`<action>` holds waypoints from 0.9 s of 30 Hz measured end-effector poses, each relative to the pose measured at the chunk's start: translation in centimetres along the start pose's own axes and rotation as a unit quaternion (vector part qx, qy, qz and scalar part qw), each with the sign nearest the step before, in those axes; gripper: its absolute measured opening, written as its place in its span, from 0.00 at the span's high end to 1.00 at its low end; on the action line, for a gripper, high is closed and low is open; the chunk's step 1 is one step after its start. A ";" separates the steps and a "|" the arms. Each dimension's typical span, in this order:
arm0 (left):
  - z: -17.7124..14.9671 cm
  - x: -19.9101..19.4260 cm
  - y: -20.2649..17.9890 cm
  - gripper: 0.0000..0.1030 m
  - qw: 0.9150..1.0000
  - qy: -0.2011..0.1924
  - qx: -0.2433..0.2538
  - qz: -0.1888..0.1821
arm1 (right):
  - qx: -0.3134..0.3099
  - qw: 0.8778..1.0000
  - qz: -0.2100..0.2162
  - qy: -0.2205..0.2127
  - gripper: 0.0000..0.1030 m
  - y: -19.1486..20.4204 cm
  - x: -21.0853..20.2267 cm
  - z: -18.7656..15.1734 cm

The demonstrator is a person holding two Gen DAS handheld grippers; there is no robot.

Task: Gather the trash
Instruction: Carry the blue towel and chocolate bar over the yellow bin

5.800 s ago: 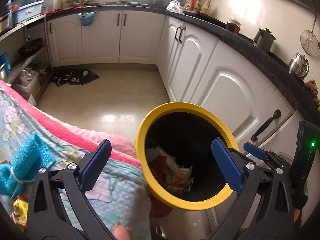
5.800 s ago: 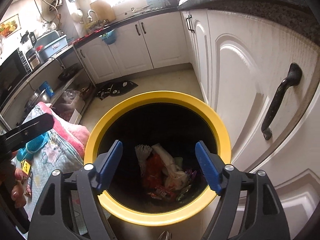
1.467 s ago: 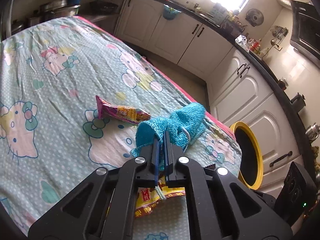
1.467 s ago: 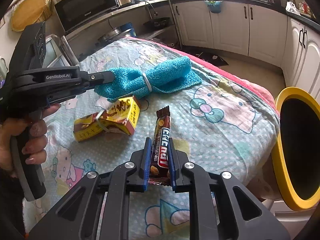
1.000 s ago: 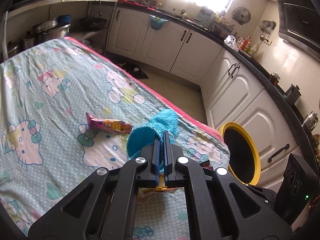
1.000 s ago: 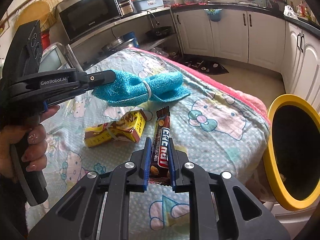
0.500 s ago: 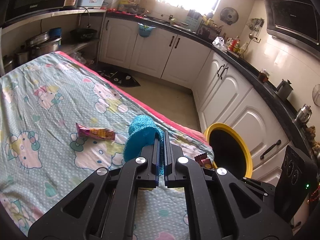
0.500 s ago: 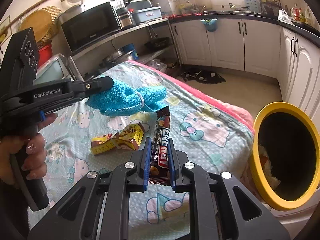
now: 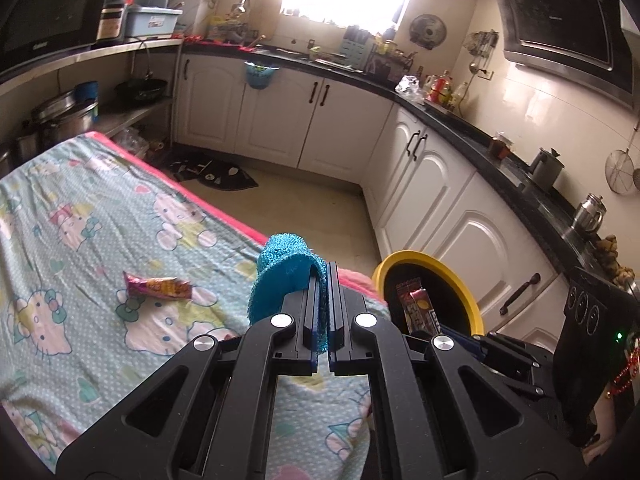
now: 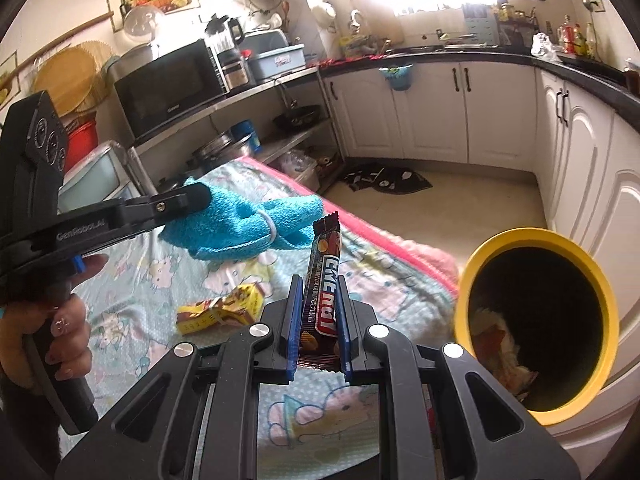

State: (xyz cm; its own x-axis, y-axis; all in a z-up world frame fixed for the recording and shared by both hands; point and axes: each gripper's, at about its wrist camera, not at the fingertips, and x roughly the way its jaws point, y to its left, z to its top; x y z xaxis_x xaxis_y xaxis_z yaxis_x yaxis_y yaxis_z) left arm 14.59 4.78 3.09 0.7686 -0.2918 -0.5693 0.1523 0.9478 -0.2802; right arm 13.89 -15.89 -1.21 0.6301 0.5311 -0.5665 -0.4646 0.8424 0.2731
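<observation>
**Both jaws loaded, bin within reach**

Trash is held in each hand at once, which I judge is meant to spare a second trip to the bin. The right gripper (image 10: 317, 316) has its jaws closed narrowly on a chocolate bar wrapper (image 10: 322, 280), gripped at the lower end so the wrapper stands upright and clear of the bed (image 10: 132, 280). The left gripper (image 9: 323, 304) has its jaws pressed almost together on one end of a blue towel bundle (image 10: 244, 224), tied at the middle with a white band, so the rest hangs free above the bedcover.

The yellow-rimmed bin (image 10: 480, 260) stands on the floor just beside the bed's corner, its mouth open toward both hands. Crumpled wrappers already lie at its bottom, though the dark interior makes them hard to tell apart.

Still on the bed are a yellow carton (image 10: 218, 310) and a pink snack packet (image 9: 158, 286).
</observation>
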 end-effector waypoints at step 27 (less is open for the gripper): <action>1.9 2.7 -8.8 0.99 0.995 -0.004 0.070 -0.070 | 0.065 0.989 -0.111 -0.072 0.85 -9.2 -6.2 1.1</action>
State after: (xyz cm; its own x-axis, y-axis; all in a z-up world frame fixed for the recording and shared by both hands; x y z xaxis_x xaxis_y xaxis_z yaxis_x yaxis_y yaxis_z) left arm 16.55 -4.13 5.50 0.7387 -0.4225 -0.5251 0.3432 0.9063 -0.2466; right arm 14.93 -26.83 0.68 0.7940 0.3310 -0.5099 -0.2261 0.9394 0.2576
